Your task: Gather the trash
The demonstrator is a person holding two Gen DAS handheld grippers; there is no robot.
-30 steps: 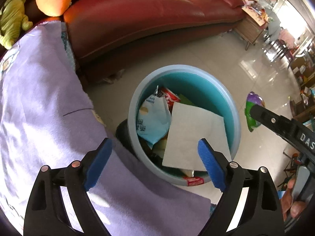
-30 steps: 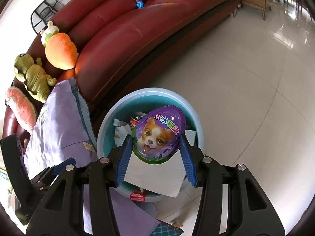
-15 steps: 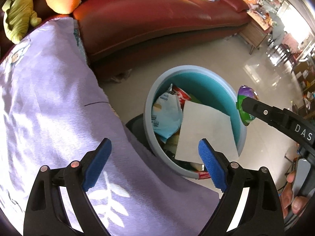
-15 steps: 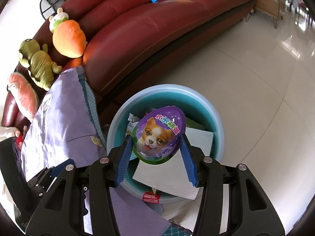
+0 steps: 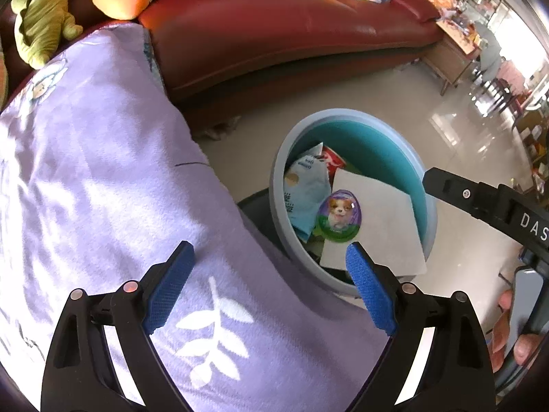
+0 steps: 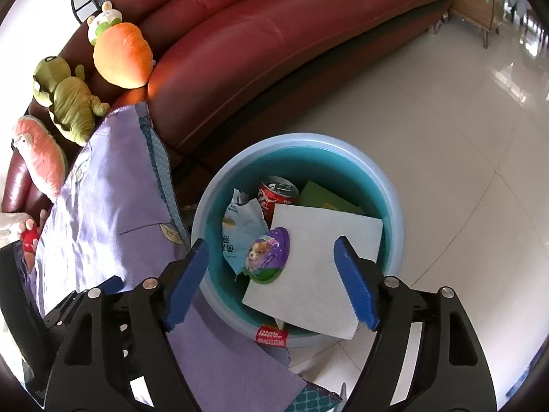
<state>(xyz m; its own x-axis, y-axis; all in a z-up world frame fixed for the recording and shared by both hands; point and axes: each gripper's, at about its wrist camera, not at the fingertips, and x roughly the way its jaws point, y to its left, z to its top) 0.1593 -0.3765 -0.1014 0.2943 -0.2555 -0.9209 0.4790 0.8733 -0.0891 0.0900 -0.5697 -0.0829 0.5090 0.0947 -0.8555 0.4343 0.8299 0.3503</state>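
Below the right gripper (image 6: 271, 281), whose jaws are opening with nothing between them, the purple puppy-print egg wrapper (image 6: 267, 255) lies in the bin (image 6: 394, 219) beside a Coca-Cola can (image 6: 276, 194). Left gripper (image 5: 267, 285) gapes empty.

The left gripper (image 5: 269, 286) points steeply downward, its blue pads (image 5: 168, 290) spread wide with nothing between them. The right gripper (image 6: 271, 279) also tilts steeply down; its jaws are opening and the pads (image 6: 353, 283) press on nothing. Beside the left gripper, on its right, the person's fingers (image 5: 511, 329) wrap the right gripper's handle.
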